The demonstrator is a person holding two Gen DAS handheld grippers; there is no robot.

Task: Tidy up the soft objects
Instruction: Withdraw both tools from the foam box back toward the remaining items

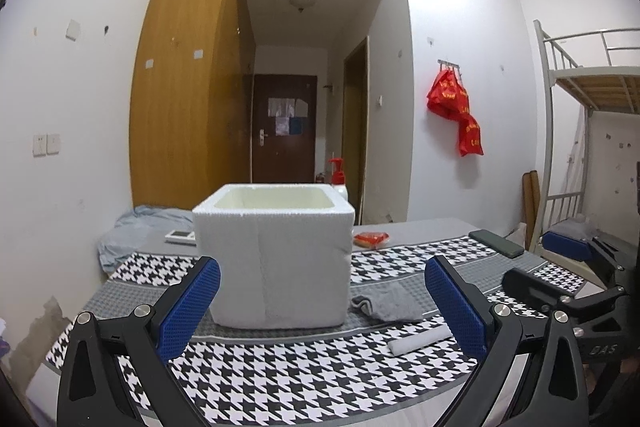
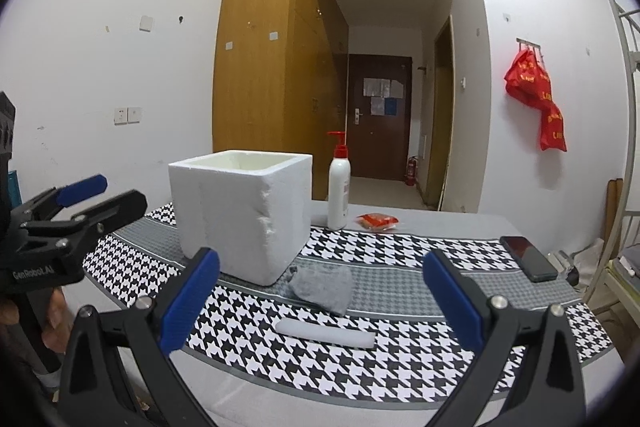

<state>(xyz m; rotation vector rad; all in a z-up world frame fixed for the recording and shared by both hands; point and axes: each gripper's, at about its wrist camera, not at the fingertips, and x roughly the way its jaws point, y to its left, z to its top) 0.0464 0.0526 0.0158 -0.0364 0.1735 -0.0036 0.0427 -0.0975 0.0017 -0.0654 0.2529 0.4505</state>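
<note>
Tongs, left (image 1: 322, 301): spread, holding nothing, above the worktop's (image 2: 460, 223) near edge.
Tongs, right (image 2: 320, 297): spread, holding nothing.
Grey cloth (image 2: 322, 287): touching the foam box's (image 2: 244, 215) near corner.
White roll (image 2: 325, 334): nearer the front edge, just beside the cloth.

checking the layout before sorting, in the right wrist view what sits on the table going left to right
foam box → lotion pump bottle → red packet → phone

Left gripper (image 1: 322, 301), right gripper (image 2: 320, 297): black frames, blue ribbed pads (image 1: 188, 311), silver screws, white "GenRobot.AI" lettering.
</note>
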